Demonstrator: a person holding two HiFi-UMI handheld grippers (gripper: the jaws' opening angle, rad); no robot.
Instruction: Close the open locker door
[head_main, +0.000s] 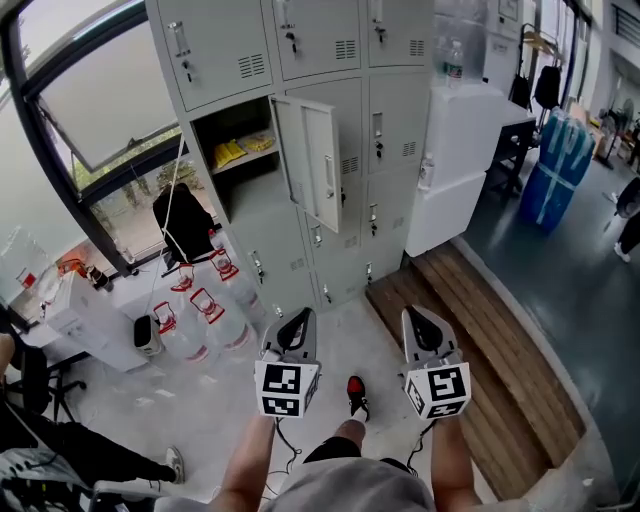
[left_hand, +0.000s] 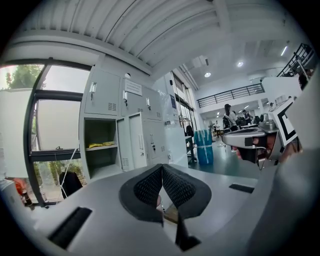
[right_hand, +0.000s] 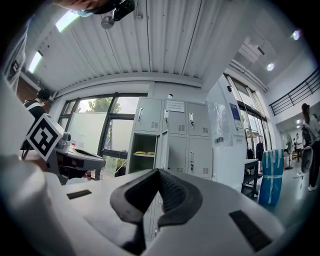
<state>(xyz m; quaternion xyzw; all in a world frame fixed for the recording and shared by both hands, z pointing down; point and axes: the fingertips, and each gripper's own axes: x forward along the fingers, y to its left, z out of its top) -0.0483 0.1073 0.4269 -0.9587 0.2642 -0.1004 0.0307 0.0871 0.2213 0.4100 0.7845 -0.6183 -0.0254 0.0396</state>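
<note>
A bank of grey lockers (head_main: 300, 60) stands ahead of me. One middle locker door (head_main: 312, 160) hangs open, swung out to the right of its compartment (head_main: 235, 150), where yellow items (head_main: 240, 148) lie on a shelf. My left gripper (head_main: 297, 322) and right gripper (head_main: 420, 320) are side by side, low and well short of the lockers, both shut with nothing between their tips. In the left gripper view the left gripper (left_hand: 161, 167) points at the open compartment (left_hand: 100, 150) and door (left_hand: 136, 141). The right gripper (right_hand: 159, 172) faces the door's edge (right_hand: 163, 150).
Several water jugs with red handles (head_main: 200, 310) stand on the floor left of the lockers, under a hanging black garment (head_main: 185, 220). A white cabinet (head_main: 455, 160) adjoins the lockers on the right. A wooden platform (head_main: 480, 340) lies right of my feet. A blue wrapped bundle (head_main: 555, 165) stands far right.
</note>
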